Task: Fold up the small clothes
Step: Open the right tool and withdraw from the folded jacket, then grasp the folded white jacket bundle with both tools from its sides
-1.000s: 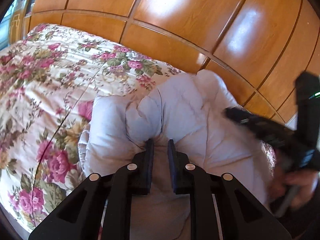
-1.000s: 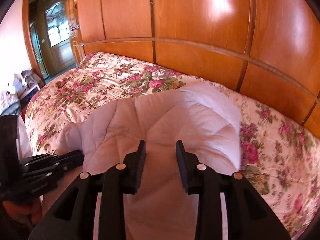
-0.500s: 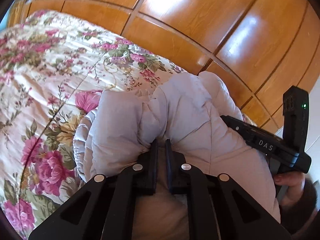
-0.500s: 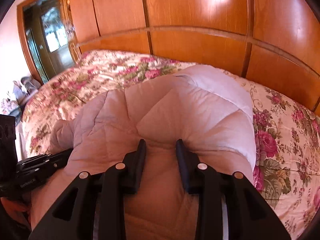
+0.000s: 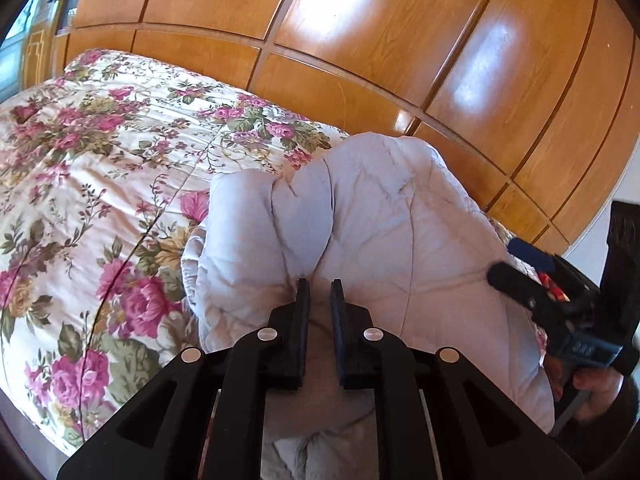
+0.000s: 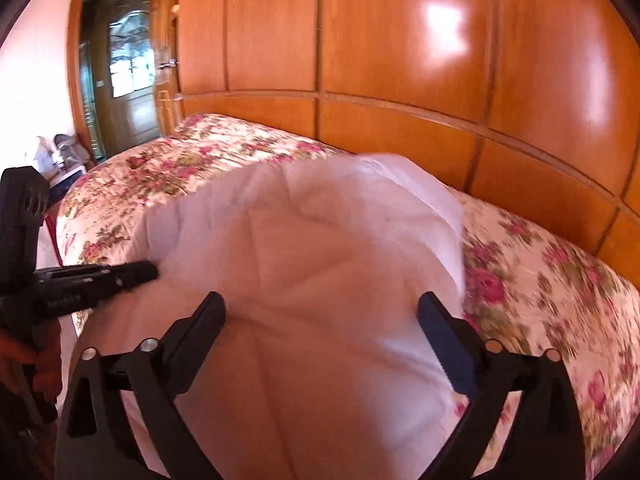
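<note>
Quilted jacket (image 5: 384, 224) on floral bedspread (image 5: 80, 168), wooden wardrobe (image 5: 360, 40) behind

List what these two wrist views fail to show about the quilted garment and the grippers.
- Quilted garment: near edge hidden under the left gripper, left wrist view.
- Garment's type: folds hide it in both views.
- Right gripper, jaws opening: motion blur smears the fabric and the floral bedspread.

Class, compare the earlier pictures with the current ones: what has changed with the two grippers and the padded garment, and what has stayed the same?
The right gripper let go: its jaws are opening wide, pads clear of the pale quilted garment. The left gripper stays pinched on the garment's fold. The garment remains bunched on the floral bedspread.
</note>
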The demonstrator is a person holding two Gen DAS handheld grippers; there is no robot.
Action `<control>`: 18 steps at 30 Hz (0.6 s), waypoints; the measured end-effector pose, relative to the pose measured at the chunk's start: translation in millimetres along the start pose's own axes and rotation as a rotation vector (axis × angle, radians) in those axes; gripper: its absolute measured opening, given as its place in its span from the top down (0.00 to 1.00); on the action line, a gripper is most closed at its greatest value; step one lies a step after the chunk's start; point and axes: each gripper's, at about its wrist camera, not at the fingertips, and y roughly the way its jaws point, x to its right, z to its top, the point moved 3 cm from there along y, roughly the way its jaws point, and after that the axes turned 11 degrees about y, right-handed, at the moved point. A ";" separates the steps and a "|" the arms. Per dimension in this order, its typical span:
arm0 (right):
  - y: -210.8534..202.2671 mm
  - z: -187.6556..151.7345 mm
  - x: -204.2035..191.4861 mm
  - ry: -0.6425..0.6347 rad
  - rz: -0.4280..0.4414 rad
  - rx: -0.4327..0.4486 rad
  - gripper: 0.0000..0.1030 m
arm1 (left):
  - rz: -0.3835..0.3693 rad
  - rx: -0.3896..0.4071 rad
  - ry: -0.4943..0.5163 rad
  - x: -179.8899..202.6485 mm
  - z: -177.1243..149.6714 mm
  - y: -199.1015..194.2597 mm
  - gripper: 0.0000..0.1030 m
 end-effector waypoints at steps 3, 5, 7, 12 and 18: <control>-8.2 -3.4 19.1 0.097 0.017 -0.024 0.03 | -0.004 -0.009 0.011 -0.5 -1.0 -2.1 0.91; -10.7 -5.8 32.3 0.156 0.016 -0.049 0.02 | -0.005 -0.015 0.006 -0.8 -1.1 -5.0 0.91; -12.5 -8.5 43.3 0.196 0.011 -0.067 0.02 | -0.005 -0.018 0.001 -0.5 -2.1 -7.3 0.91; -8.9 -17.0 69.4 0.354 0.089 -0.146 0.02 | -0.011 -0.033 -0.010 -1.2 -5.4 -13.9 0.91; -0.1 -31.2 84.7 0.517 0.184 -0.224 0.02 | 0.002 -0.042 -0.024 -1.7 -6.7 -21.3 0.91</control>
